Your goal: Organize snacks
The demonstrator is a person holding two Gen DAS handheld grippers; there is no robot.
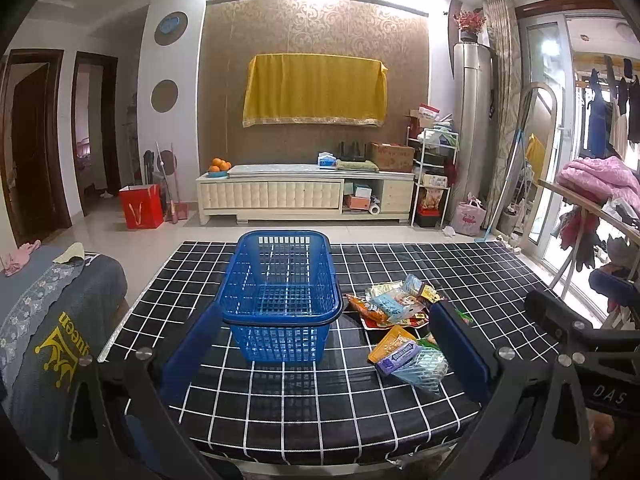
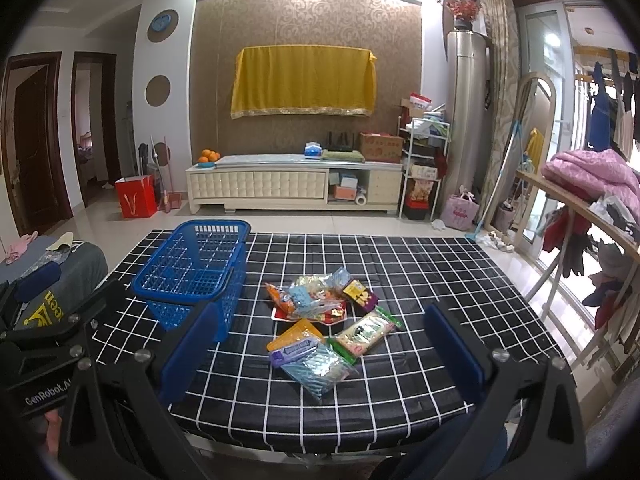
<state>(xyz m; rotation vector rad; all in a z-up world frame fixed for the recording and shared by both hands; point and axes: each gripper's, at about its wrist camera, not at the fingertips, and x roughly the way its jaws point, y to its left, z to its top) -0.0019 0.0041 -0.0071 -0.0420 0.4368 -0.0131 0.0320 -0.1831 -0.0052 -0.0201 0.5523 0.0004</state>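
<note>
The snack packets (image 2: 320,320) lie in a pile on the checked table (image 2: 440,280), right of the empty blue basket (image 2: 192,268). They look light, soft and crinkly, so pinch a flat edge gently. Your left gripper (image 1: 324,356) and right gripper (image 2: 320,352) are both wide apart, holding nothing.

We see a brown patterned wall (image 1: 316,28) with a yellow cloth (image 1: 314,90) hanging on it. Under it stands a long cream cabinet (image 1: 280,194) holding a plate of oranges (image 1: 219,167). A red paper bag (image 1: 141,206) sits on the shiny pale tiled floor (image 1: 120,236). Dark wooden doors (image 1: 36,144) are at the left. Bright daylight comes through the glass door (image 1: 548,128) at the right.
</note>
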